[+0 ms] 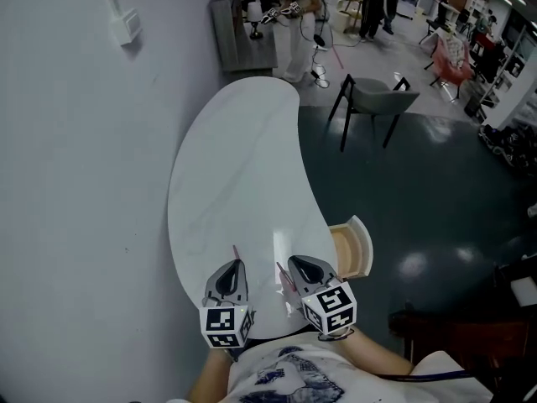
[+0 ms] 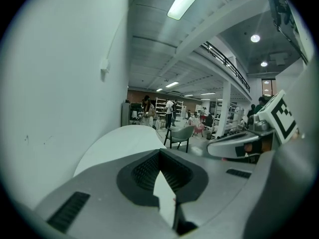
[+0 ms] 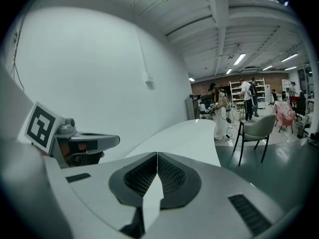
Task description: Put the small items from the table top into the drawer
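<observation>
The white curved table top (image 1: 243, 166) lies bare in front of me; I see no small items on it in any view. At its right side a wooden drawer (image 1: 353, 251) stands pulled out; its inside is mostly hidden. My left gripper (image 1: 234, 269) hovers over the near end of the table, jaws shut with nothing between them (image 2: 160, 151). My right gripper (image 1: 299, 267) is beside it, just left of the drawer, also shut and empty (image 3: 157, 154). Each gripper shows in the other's view: the right one (image 2: 239, 146), the left one (image 3: 84, 142).
A plain wall (image 1: 75, 158) runs along the table's left edge. A grey chair (image 1: 374, 99) stands on the dark floor to the right of the table's far end. People stand by a cabinet (image 1: 243, 32) beyond the table.
</observation>
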### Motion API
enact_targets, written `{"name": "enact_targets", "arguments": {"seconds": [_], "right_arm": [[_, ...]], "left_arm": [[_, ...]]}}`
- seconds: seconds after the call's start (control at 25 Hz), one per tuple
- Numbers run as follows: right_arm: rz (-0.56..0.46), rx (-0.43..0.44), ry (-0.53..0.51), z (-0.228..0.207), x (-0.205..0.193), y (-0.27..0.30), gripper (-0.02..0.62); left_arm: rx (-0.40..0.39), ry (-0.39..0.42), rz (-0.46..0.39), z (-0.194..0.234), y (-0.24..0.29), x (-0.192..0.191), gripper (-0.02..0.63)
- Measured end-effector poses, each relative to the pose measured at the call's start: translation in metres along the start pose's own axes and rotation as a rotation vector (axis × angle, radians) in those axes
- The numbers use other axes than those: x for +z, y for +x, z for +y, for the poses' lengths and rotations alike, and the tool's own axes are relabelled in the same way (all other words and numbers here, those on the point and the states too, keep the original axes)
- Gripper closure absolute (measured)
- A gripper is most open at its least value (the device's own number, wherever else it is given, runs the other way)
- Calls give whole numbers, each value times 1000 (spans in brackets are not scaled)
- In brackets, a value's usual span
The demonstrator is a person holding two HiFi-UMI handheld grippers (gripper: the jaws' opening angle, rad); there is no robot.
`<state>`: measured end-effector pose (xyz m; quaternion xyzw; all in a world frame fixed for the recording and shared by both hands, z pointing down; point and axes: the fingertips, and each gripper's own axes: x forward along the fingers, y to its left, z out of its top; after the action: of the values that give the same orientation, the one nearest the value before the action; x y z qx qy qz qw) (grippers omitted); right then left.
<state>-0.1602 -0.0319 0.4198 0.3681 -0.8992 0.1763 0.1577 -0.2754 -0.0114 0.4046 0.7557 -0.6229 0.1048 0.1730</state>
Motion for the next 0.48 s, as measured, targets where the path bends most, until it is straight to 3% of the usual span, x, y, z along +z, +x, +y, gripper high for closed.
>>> {"name": "enact_targets", "arguments": {"seconds": [0.48], "right_arm": [[38,-82,46,-8,-41,17,574]], "left_arm": [[-90,22,52,12,23,-36,586]]}}
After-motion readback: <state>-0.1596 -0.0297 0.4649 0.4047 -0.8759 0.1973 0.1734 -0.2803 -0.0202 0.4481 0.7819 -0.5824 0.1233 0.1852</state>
